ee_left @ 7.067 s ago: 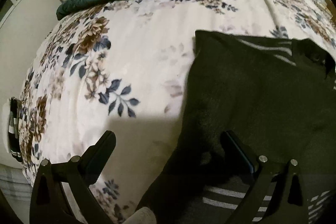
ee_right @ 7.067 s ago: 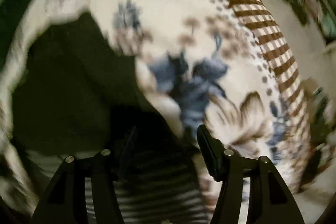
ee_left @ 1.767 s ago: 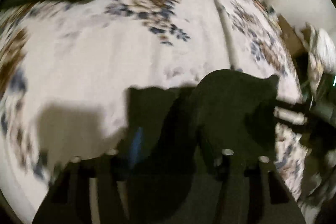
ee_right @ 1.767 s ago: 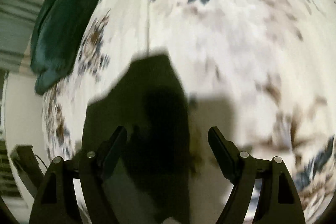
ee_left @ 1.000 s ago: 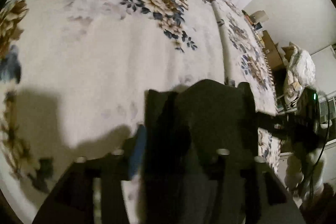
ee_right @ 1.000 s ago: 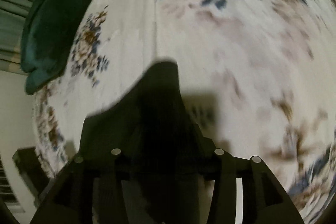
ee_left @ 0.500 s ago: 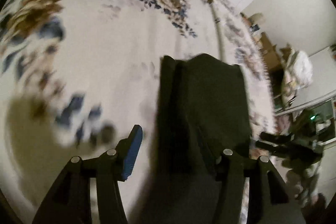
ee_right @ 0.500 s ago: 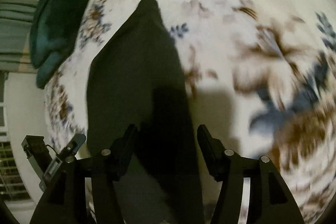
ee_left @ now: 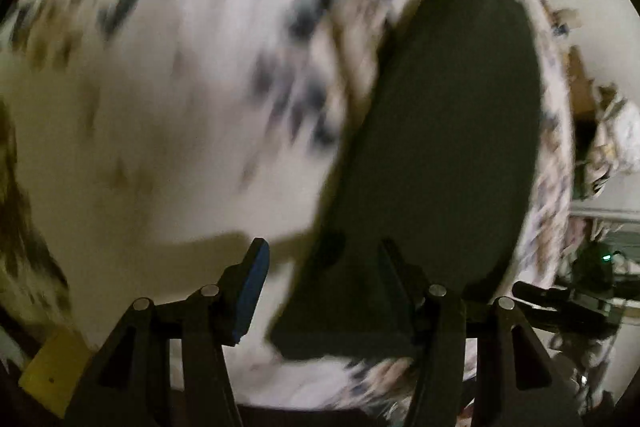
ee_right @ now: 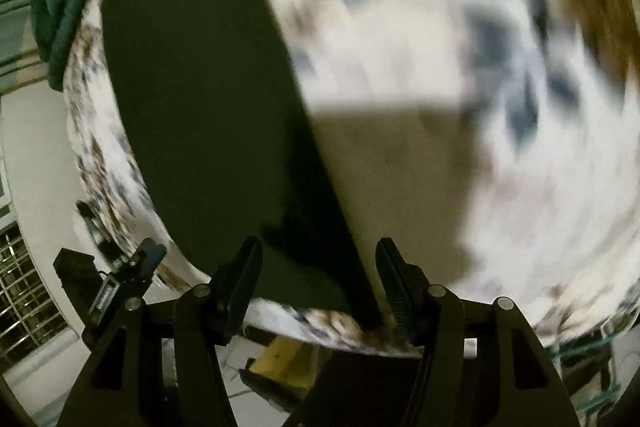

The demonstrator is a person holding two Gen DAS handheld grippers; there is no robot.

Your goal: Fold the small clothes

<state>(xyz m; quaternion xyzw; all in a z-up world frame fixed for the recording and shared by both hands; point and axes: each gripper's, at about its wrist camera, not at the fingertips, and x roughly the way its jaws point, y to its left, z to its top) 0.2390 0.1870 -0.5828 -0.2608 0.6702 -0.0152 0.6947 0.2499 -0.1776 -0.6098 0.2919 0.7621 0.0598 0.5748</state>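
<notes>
Both tongs, left gripper [ee_left: 320, 277] and right gripper [ee_right: 318, 275], stand parted and empty above the dark folded garment [ee_left: 440, 147], lying flat on the floral white bedsheet [ee_left: 160, 107]. Folding looks largely done; perhaps tidying remains.

Both hand-held tools were matte black. The left gripper [ee_left: 322, 267] carried two angular fingers with triangular cut-outs, round silver screw heads at their joints, and a blue pad [ee_left: 250, 291] on one finger. The right gripper [ee_right: 319, 267] matched it, its pads [ee_right: 394, 285] black and ribbed.
</notes>
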